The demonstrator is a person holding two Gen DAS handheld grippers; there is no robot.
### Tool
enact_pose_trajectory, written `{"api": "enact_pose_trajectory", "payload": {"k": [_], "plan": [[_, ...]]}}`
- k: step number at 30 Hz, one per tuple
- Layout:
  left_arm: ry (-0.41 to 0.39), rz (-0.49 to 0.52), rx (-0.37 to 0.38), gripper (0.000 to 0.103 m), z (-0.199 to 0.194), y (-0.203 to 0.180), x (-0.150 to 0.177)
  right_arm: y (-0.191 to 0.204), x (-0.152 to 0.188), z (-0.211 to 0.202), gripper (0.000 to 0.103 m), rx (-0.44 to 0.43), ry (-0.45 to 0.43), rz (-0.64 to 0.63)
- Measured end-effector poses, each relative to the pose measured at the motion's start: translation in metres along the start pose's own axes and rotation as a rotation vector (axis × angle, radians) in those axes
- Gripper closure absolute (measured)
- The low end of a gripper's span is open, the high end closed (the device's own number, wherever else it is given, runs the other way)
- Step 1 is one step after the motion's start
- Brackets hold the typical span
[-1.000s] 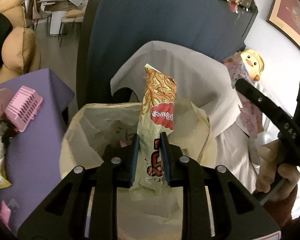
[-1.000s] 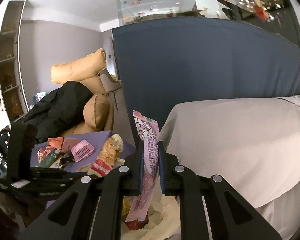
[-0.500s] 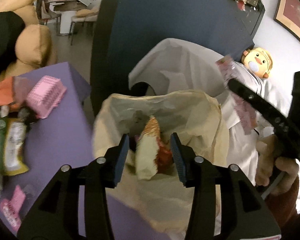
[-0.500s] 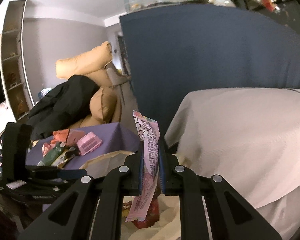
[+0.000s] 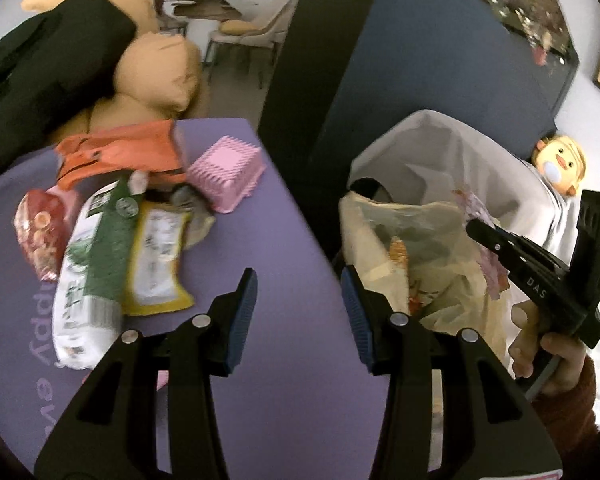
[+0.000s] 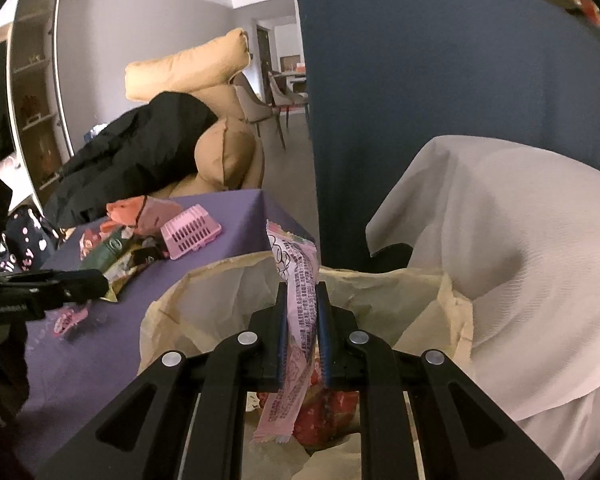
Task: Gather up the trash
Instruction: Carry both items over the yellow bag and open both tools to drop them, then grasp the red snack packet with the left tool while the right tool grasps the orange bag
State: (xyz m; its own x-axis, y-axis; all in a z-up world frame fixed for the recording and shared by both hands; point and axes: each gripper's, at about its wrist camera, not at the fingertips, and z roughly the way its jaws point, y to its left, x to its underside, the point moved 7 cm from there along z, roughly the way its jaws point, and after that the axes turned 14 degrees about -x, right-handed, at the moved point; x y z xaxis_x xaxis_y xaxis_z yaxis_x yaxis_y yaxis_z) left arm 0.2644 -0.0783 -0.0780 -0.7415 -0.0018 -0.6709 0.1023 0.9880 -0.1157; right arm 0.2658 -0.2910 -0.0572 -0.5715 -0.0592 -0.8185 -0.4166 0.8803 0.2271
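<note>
Right gripper [image 6: 303, 334] clamps a pink wrapper [image 6: 298, 320] above the open bag [image 6: 440, 304]; left gripper [image 5: 298, 312], jaws parted and empty, hangs over the purple table [image 5: 260, 380] beside piled packets [image 5: 112, 240] and pink basket [image 5: 228, 172].

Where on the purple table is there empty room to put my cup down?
The purple table is bare in front, between the wrapper pile and the trash bag. A bare strip also runs along the edge right of the pink basket. The back left is crowded with wrappers.
</note>
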Motion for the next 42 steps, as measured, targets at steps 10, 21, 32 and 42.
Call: {"api": "enact_pose_trajectory", "payload": {"k": [10,21,32,42], "plan": [[-0.008,-0.073,-0.019,0.061,-0.006,0.037,0.005,-0.014,0.005,0.006,0.061,0.024,0.013,0.071],[-0.066,-0.178,-0.092,0.06,-0.027,0.095,0.002,0.012,-0.005,0.004,0.061,0.01,0.024,0.036],[-0.069,-0.224,-0.197,0.055,-0.043,0.168,0.017,0.076,-0.014,0.031,0.061,-0.093,0.067,-0.021],[-0.058,-0.25,-0.208,0.055,-0.046,0.212,0.038,0.143,-0.008,0.075,0.054,-0.208,0.134,-0.068]]}}
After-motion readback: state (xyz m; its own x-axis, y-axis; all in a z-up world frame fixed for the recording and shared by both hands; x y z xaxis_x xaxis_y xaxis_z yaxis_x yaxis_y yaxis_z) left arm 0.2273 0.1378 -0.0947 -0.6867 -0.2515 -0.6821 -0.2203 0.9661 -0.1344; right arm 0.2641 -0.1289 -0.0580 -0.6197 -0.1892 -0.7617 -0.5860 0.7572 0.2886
